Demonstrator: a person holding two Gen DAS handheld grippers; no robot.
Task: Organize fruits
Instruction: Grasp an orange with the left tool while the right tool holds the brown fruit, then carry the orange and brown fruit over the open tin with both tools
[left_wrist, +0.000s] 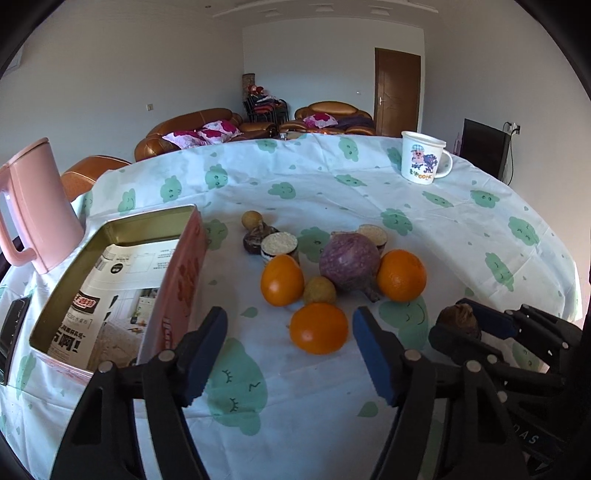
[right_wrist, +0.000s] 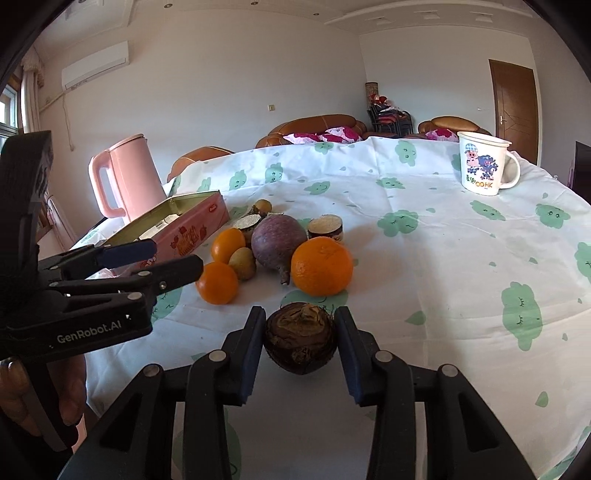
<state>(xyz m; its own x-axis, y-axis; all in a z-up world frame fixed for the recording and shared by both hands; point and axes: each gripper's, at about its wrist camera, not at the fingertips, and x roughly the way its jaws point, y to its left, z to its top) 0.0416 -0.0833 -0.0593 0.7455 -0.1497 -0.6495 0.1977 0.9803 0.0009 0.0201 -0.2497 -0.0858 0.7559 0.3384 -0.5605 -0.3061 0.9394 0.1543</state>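
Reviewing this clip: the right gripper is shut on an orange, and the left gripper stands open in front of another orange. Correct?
Not quite. The right gripper is shut on a dark brown, wrinkled fruit, not an orange, as the right wrist view shows. The left gripper does stand open in front of an orange.

Pink kettle (right_wrist: 127, 173) far left, cartoon mug (right_wrist: 484, 164) far right, sofa (left_wrist: 192, 129) behind.
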